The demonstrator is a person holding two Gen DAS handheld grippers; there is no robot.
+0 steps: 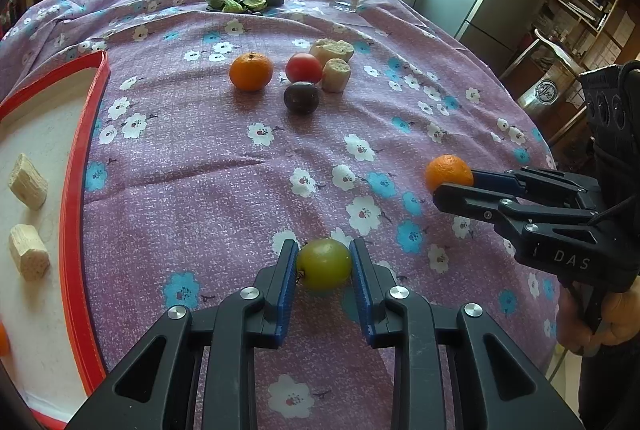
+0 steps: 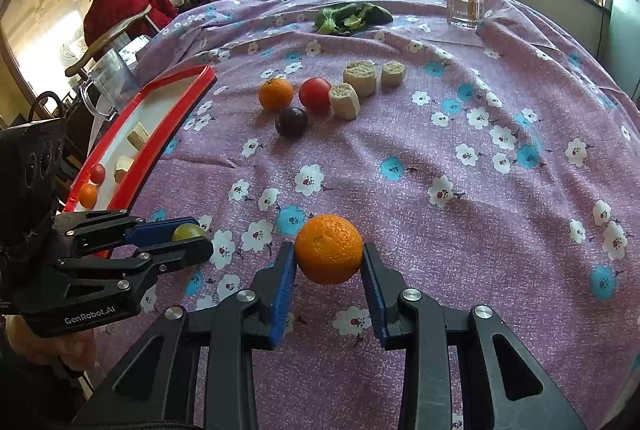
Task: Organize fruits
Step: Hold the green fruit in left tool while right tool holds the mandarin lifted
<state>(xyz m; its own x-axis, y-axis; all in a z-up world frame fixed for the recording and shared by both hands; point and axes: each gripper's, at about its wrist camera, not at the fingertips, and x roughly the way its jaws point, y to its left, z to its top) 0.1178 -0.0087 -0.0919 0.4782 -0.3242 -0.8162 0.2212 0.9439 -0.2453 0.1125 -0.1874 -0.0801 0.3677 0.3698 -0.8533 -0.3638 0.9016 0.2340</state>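
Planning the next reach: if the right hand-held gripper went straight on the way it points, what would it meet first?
The right hand-held gripper already clamps an orange. It points down, so likely the bare flowered tablecloth comes first; depth is unclear.

Left gripper [image 1: 324, 262] angles down at the floral tablecloth [image 1: 224, 166], blue pads clamped either side of the green fruit [image 1: 324, 264]. Right gripper [image 2: 329, 258] tilts down over the same cloth, pinching an orange [image 2: 329, 248]. A hand [image 1: 616, 314] grips the right handle beyond the cloth's edge.
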